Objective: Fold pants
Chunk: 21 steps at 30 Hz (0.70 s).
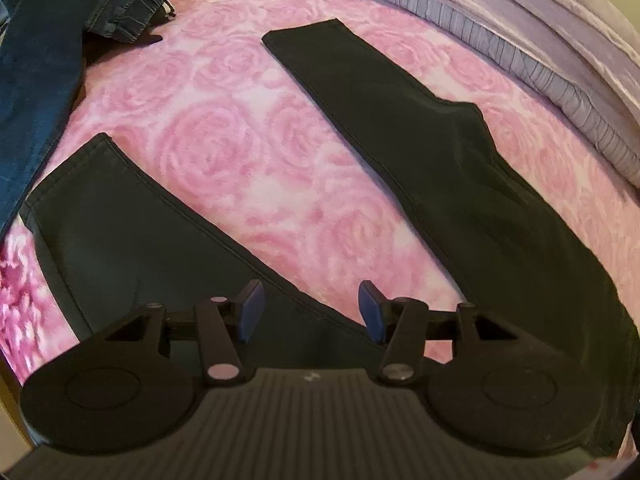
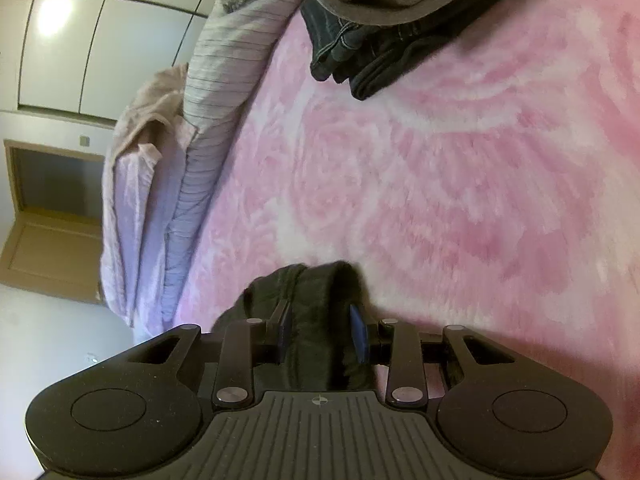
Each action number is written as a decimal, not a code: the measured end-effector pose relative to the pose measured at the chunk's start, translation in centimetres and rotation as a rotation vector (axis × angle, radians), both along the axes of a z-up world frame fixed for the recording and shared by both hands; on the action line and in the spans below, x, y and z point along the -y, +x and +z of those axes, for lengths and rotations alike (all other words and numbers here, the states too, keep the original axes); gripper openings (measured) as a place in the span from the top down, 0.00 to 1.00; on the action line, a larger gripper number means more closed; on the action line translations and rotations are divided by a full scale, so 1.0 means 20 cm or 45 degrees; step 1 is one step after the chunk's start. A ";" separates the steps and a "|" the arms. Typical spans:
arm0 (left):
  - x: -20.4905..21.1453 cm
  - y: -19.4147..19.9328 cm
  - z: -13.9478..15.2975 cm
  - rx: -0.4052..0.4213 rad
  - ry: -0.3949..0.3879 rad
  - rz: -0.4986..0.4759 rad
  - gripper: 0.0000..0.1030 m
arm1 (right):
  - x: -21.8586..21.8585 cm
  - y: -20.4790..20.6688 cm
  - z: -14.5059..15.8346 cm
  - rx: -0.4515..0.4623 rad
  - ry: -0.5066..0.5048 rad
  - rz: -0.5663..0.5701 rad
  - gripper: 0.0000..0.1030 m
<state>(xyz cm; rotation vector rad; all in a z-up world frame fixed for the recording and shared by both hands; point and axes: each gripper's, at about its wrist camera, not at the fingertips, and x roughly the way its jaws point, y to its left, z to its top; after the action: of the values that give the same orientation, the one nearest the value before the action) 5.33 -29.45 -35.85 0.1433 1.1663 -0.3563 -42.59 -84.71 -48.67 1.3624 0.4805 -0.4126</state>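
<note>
Black pants [image 1: 460, 168] lie on the pink rose bedspread [image 1: 240, 152], legs splayed in a V toward the upper left of the frame. Each long axis runs lower right to upper left. Fabric looks soft and limp; best held at hem or waistband. Left hand-held gripper [image 1: 312, 312]: jaws apart, empty. Right hand-held gripper [image 2: 320, 332]: clamped on bunched pants cloth, lower centre.

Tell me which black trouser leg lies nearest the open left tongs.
The left-hand leg: it runs under the left tongs; the other leg stretches away toward the pillows.
</note>
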 end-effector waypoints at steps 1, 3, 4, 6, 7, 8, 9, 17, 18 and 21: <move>0.01 0.00 -0.01 -0.005 0.004 0.000 0.53 | 0.00 0.00 -0.01 0.006 -0.005 0.005 0.71; 0.02 -0.02 -0.01 -0.015 0.007 -0.003 0.53 | -0.01 0.01 0.01 -0.001 -0.037 0.012 0.74; 0.03 -0.02 -0.01 -0.014 0.008 -0.008 0.53 | -0.03 0.00 0.05 -0.003 -0.075 0.018 0.78; 0.04 -0.03 0.00 -0.007 0.010 -0.021 0.53 | -0.07 -0.05 0.13 0.019 -0.160 0.032 0.85; 0.05 -0.03 0.00 -0.004 0.011 -0.024 0.53 | -0.10 -0.06 0.16 0.031 -0.192 0.049 0.85; 0.06 -0.03 -0.01 -0.005 0.011 -0.026 0.53 | -0.12 -0.07 0.19 0.031 -0.211 0.059 0.85; 0.06 -0.03 -0.01 -0.008 0.013 -0.025 0.53 | -0.13 -0.07 0.20 0.023 -0.218 0.069 0.83; 0.06 -0.03 -0.01 -0.004 0.014 -0.032 0.52 | -0.19 -0.14 0.20 -0.099 -0.211 0.008 0.71; 0.05 -0.02 -0.02 -0.007 0.017 -0.021 0.52 | -0.21 -0.16 0.21 -0.072 -0.201 0.021 0.70; 0.02 -0.01 -0.04 -0.033 0.017 0.026 0.52 | -0.24 -0.15 0.14 -0.091 -0.127 0.120 0.71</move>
<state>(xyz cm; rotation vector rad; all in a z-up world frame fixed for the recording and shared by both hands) 5.20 -29.90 -36.69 0.1384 1.1954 -0.3335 -45.53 -79.94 -45.88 1.2268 0.5733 -0.4040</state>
